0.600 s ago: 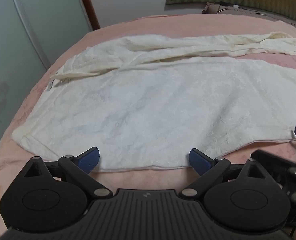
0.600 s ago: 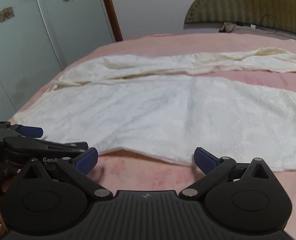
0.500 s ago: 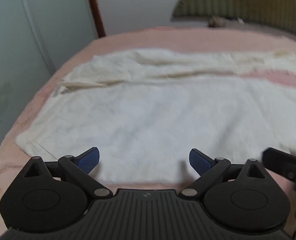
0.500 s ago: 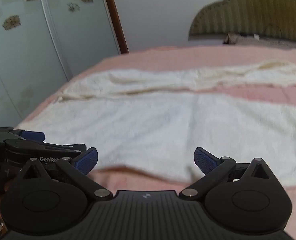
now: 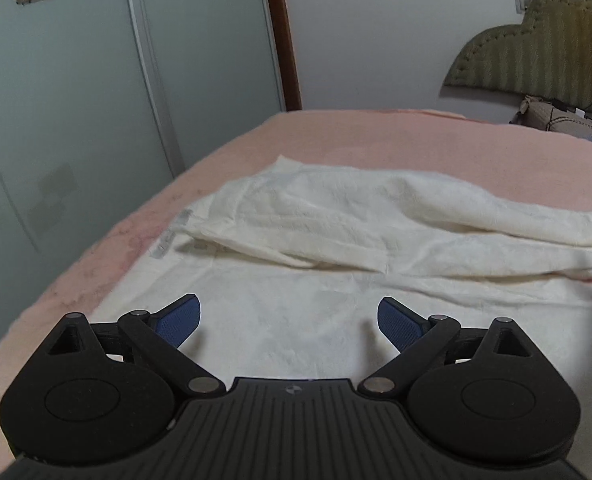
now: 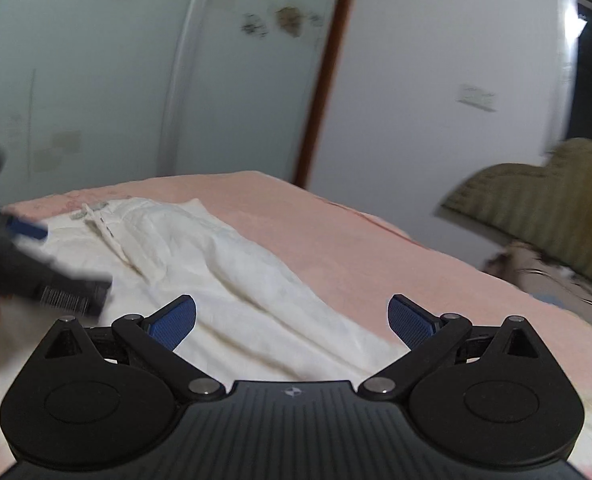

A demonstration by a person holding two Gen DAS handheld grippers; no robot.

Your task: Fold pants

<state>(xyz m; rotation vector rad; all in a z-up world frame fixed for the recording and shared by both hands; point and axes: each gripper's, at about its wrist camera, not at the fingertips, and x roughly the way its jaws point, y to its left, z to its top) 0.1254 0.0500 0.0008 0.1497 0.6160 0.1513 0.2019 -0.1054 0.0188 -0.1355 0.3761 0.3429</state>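
Cream-white pants (image 5: 336,240) lie spread flat on a pink bed (image 5: 416,136), with the waistband and drawstring toward the wardrobe side. My left gripper (image 5: 290,322) is open and empty, just above the near part of the pants. My right gripper (image 6: 292,320) is open and empty over the far leg of the pants (image 6: 224,272). The left gripper's fingers (image 6: 28,232) also show blurred at the left edge of the right wrist view, over the waistband end.
Frosted wardrobe doors with flower decals (image 5: 96,80) stand beyond the bed's left side. A brown door frame (image 5: 284,40) and a white wall lie behind. A padded olive headboard (image 5: 544,56) and a pillow (image 5: 556,116) are at the far right.
Both grippers have moved forward over the pants and tilted up, so more wall shows. The right one has swung left toward the waistband end. Both stay open.
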